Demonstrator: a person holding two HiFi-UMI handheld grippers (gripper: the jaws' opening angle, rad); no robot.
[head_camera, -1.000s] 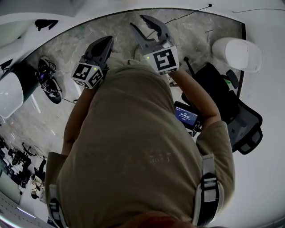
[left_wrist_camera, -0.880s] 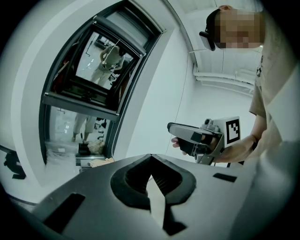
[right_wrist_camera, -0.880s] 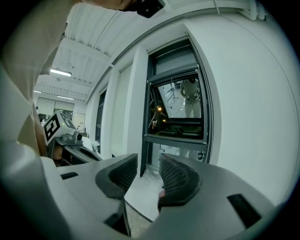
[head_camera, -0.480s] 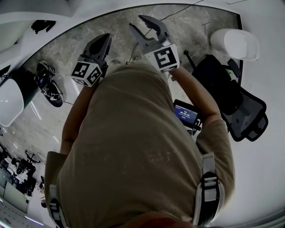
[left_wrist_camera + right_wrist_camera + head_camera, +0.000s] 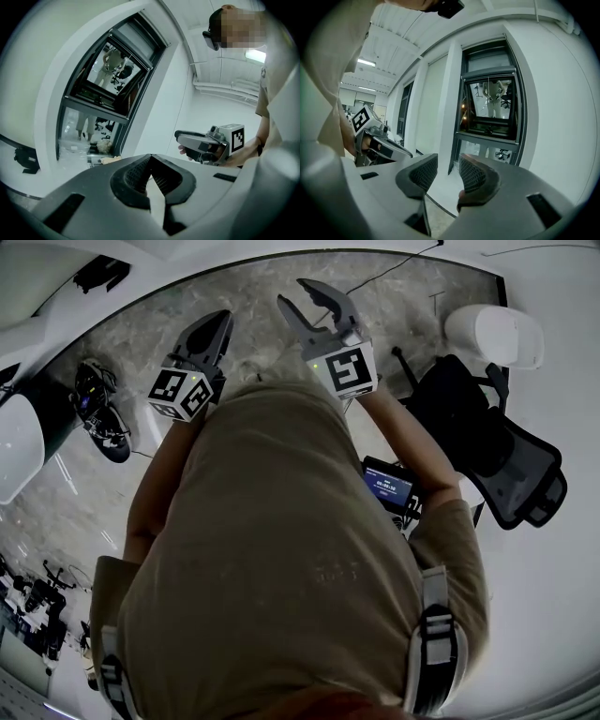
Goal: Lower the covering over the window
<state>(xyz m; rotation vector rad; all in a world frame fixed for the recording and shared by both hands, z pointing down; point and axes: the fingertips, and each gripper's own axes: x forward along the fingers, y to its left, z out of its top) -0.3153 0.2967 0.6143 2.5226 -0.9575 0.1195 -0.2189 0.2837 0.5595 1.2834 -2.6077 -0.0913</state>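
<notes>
The window [image 5: 108, 89] is tall and dark-framed and set in a white wall. It stands ahead of both grippers, upper left in the left gripper view and right of centre as the window [image 5: 491, 110] in the right gripper view. Its glass is uncovered and reflects the room; a grey band [image 5: 489, 58] runs across its top. My left gripper [image 5: 214, 334] is held up before the person's chest, shut with nothing in it. My right gripper [image 5: 311, 298] is beside it, open and empty. Both are well short of the window.
A black office chair [image 5: 502, 470] stands at the right, with a white rounded object [image 5: 495, 336] beyond it. A small device with a lit screen [image 5: 386, 486] hangs at the person's right hip. Black equipment [image 5: 98, 409] and cables lie on the marbled floor [image 5: 253, 306].
The head view has drifted slightly. Both grippers stay raised in front of the person in nearly the same places, with jaws unchanged.
</notes>
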